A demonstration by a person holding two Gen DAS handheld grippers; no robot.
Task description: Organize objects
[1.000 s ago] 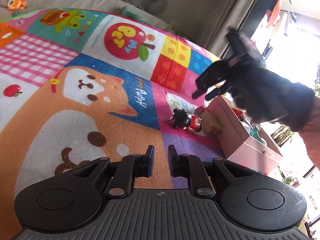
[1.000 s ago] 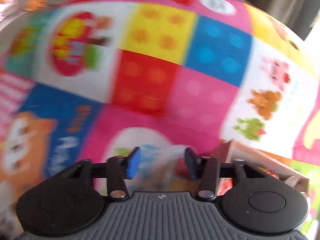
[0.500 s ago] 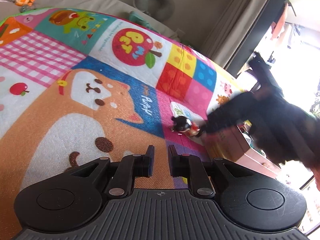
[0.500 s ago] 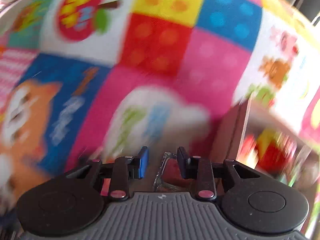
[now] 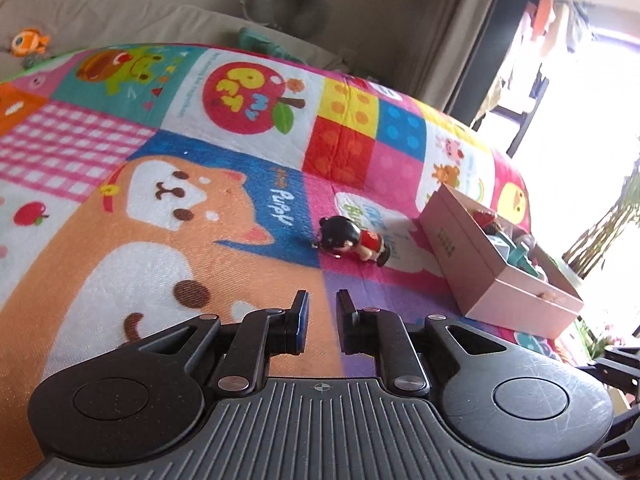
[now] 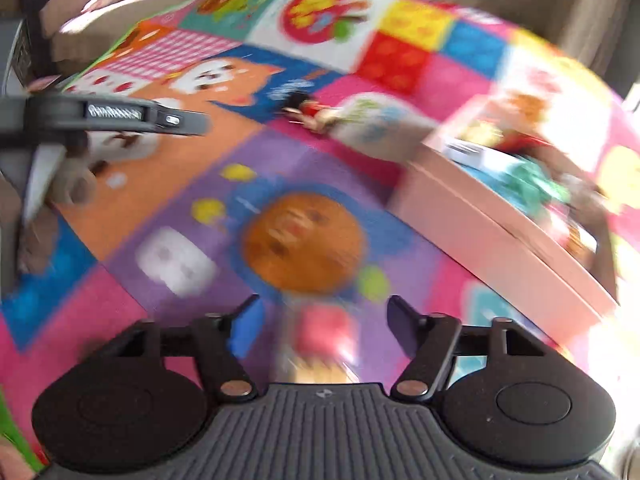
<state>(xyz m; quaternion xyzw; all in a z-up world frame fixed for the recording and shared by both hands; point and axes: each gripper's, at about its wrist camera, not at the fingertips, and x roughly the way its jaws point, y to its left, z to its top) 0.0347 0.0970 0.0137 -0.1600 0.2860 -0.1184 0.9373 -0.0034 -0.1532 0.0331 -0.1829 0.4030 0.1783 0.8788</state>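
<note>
A small doll with black hair and a red dress lies on the colourful play mat, left of an open pink box that holds several toys. My left gripper hovers over the mat short of the doll, shut and empty. The right wrist view is blurred. My right gripper is over a purple patch of the mat, its jaws opening. A blurred red and tan item sits between them with a gap on each side. The doll and the box lie beyond.
The left gripper's body, held by a hand, crosses the upper left of the right wrist view. A beige sofa with plush toys borders the mat's far edge. A curtain and a bright window lie to the right.
The right gripper reached down beside the doll and the box, closed on a packet there, then swept back out of the left view. The packet is gone from beside the doll. The right jaws have spread.
</note>
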